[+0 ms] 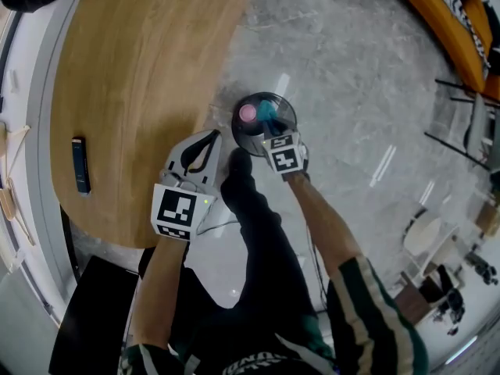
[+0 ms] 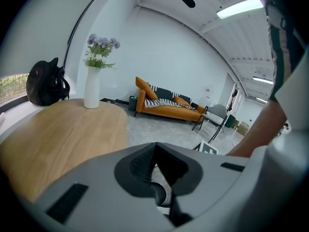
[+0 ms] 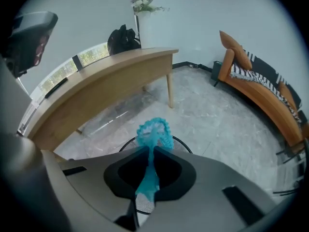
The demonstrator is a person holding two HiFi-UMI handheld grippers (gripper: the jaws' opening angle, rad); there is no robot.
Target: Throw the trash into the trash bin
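Head view: I am hovering the right gripper (image 1: 270,128) over the trash bin (image 1: 239,131), just off the table's (image 1: 141,92) edge. Left gripper view: the left gripper (image 2: 155,149) is idling clenched and empty. Right gripper view: I am pinching the blue trash (image 3: 154,134) above the bin; I judge the next move is opening the jaws.

The head view looked steeply down from above the person onto the wooden table (image 1: 141,92) and the mesh trash bin (image 1: 244,137) on the floor. The left gripper view faced nearly level across that table toward the orange sofa (image 2: 166,111). The right gripper view pointed down, close over the bin, and also took in table and sofa.
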